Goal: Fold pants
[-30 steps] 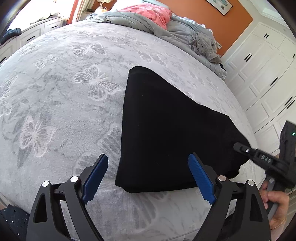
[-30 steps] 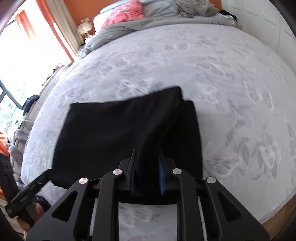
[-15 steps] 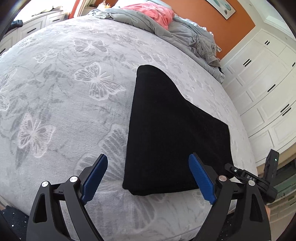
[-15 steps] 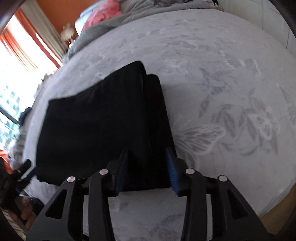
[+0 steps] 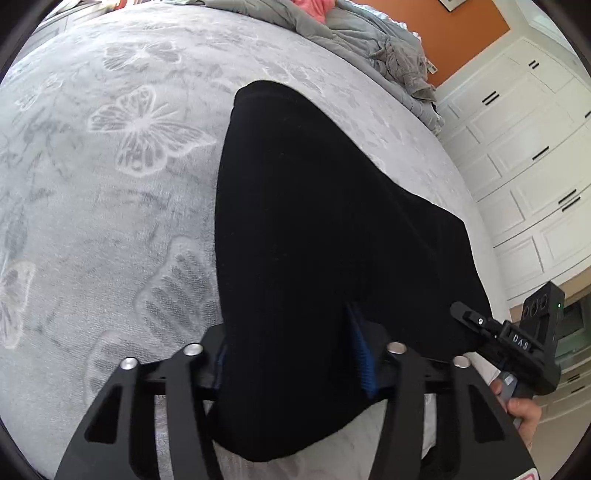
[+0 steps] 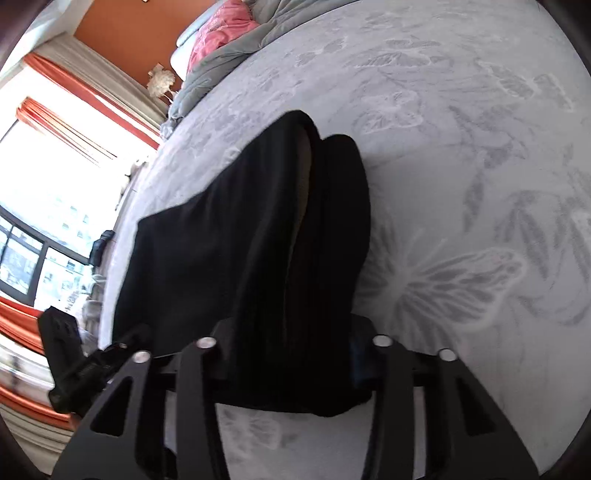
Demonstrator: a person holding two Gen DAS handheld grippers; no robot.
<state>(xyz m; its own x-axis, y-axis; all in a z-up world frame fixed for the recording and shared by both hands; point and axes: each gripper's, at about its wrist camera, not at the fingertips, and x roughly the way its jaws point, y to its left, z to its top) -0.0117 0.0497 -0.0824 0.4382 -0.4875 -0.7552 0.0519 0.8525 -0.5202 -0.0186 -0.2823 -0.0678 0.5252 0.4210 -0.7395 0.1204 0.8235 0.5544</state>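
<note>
The black pants (image 5: 332,229) lie folded on the grey butterfly-print bedspread (image 5: 110,184). My left gripper (image 5: 291,354) is shut on the near left end of the pants, and the cloth bulges between its blue pads. In the right wrist view the pants (image 6: 229,251) show stacked layers at their right edge. My right gripper (image 6: 291,354) has its jaws around the near right end of the pants, with the cloth filling the gap. The right gripper also shows at the right edge of the left wrist view (image 5: 509,339).
A crumpled grey duvet (image 5: 369,33) and a pink pillow (image 6: 221,40) lie at the head of the bed. White cupboards (image 5: 524,155) stand past the bed's right side. A window with orange curtains (image 6: 55,177) is on the left.
Both grippers moved forward onto the near edge of the pants. The left closed from wide open onto the cloth. The right let go briefly, then took a wider bunch of cloth.
</note>
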